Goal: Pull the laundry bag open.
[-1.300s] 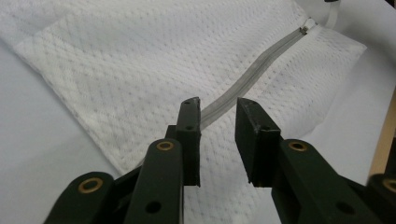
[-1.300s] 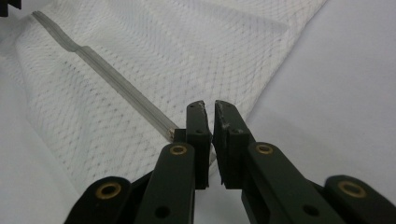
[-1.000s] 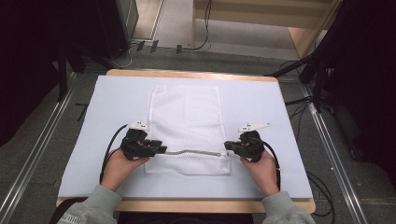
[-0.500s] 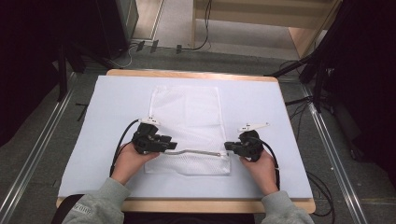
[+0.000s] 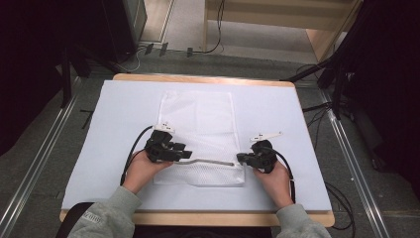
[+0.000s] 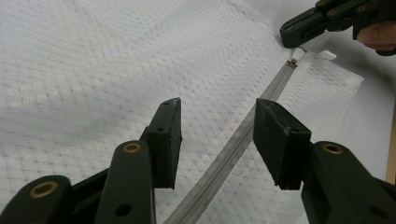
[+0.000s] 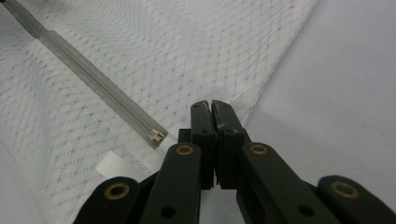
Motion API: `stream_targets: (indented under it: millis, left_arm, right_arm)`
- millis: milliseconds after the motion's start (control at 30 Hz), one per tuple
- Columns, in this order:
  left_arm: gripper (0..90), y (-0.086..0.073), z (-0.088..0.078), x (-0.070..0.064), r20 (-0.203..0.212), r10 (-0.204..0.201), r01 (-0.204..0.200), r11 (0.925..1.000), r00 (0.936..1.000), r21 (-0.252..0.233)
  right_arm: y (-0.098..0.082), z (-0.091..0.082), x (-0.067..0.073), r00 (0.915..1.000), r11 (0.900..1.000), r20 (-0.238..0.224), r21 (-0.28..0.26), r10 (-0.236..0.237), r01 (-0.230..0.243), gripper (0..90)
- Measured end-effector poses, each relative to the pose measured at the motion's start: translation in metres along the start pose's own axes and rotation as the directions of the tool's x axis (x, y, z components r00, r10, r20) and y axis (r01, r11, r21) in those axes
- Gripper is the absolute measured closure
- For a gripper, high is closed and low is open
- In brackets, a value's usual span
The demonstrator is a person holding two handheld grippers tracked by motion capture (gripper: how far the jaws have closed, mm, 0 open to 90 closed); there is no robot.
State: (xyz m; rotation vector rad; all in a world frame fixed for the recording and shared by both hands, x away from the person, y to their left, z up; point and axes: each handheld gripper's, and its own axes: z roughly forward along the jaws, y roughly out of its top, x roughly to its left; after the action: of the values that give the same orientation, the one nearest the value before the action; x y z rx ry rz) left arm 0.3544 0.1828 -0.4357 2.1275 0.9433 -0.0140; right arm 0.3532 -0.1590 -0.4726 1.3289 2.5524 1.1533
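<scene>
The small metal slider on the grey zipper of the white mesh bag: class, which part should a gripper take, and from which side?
Probably the small metal slider itself, pinched across its narrow width. It lies flat at the end of the grey zipper, near the edge of the white mesh bag, so come down from above, jaws straddling the zipper line.

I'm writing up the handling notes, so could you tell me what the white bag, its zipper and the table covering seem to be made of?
The white bag looks like soft synthetic mesh: a fine open weave with small dots, wrinkling easily. Its zipper seems a grey woven tape with fine teeth, and the slider glints like metal. The table covering looks like a smooth, matte pale-blue sheet, perhaps foam or fabric.
</scene>
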Motion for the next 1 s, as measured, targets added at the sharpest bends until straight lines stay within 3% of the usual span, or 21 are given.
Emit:
stream_targets:
  millis: [767, 1000]
  left_arm:
    - [48.3, 0.003, 0.012, -0.009, 0.031, 0.035, -0.036, 0.9992, 0.9989, 0.018]
    - [48.4, 0.004, 0.018, -0.014, 0.041, 0.046, -0.048, 0.9984, 0.9981, 0.029]
  right_arm:
    - [-0.013, -0.012, 0.01, 0.9973, 1.0, -0.073, 0.006, 0.013, -0.012, 90.0]
    - [-0.013, -0.007, 0.019, 0.9976, 0.999, -0.067, 0.024, -0.019, 0.02, 90.0]
